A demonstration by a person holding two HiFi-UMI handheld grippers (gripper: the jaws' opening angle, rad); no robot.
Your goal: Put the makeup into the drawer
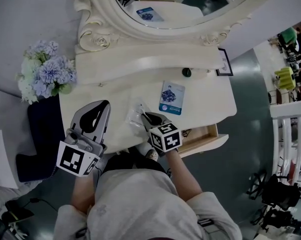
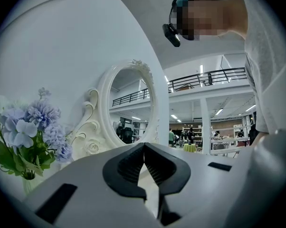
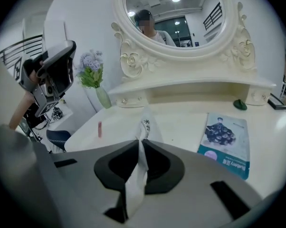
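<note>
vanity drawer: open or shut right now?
Open. The head view shows the drawer pulled out from under the tabletop, its wooden inside exposed, beside the right gripper, which is shut on a white sachet.

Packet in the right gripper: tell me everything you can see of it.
The packet is a thin, flat sachet of translucent whitish plastic with a few dark printed characters near its far end. It is pinched edge-on between the shut fingers of the right gripper, one end sticking out past the fingertips, the rest running back between them. It hangs over the cream dresser top. Whether it touches the top cannot be told.
</note>
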